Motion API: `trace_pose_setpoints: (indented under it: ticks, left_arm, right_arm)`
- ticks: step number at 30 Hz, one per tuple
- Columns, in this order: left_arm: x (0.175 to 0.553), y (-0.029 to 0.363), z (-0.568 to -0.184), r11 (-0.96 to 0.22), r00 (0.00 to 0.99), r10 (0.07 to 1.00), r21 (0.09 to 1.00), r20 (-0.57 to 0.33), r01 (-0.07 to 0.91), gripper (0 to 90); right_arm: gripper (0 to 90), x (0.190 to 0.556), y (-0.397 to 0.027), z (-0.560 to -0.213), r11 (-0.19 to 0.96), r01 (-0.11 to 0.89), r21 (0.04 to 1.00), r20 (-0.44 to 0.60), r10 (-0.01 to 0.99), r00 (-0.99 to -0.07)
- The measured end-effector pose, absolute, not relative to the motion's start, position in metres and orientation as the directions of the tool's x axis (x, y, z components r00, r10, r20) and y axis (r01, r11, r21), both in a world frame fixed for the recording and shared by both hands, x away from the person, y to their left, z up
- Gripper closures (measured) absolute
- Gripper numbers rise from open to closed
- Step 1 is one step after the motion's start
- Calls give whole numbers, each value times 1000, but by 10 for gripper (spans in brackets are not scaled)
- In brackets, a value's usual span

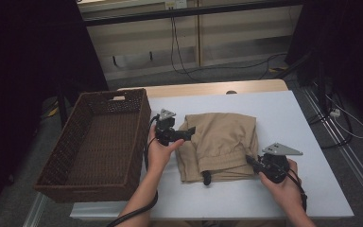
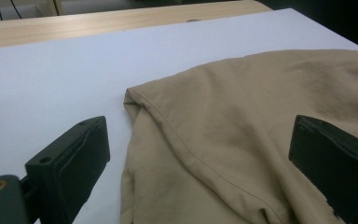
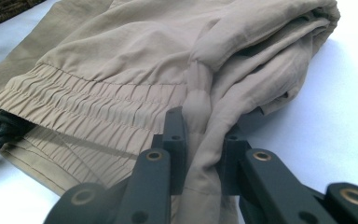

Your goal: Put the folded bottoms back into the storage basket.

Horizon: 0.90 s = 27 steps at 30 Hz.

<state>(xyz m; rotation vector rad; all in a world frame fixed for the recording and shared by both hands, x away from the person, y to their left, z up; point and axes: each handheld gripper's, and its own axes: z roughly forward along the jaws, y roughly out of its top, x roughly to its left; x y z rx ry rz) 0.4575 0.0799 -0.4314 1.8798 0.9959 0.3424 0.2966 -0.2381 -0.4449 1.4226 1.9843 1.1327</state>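
Folded tan shorts with a gathered elastic waistband and a black drawstring lie on the white table. My right gripper is shut on a bunched fold of the tan shorts at their near right corner. My left gripper hovers open at the shorts' far left corner, with one jaw over the bare table and the other over the tan shorts; neither pad presses the cloth.
A dark woven basket stands on the left of the table, right beside my left hand. Bare white table lies to the right of and behind the shorts. Cables trail across the floor beyond the wooden far edge.
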Motion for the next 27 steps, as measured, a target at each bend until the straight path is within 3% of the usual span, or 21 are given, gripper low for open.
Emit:
trace_pose_setpoints:
  ticks: [27]
  left_arm:
    - [490,59,-467,-320,594,797,758,-108,568,90]
  right_arm:
    - [780,296,-238,-444,137,554,821,98,922,-374]
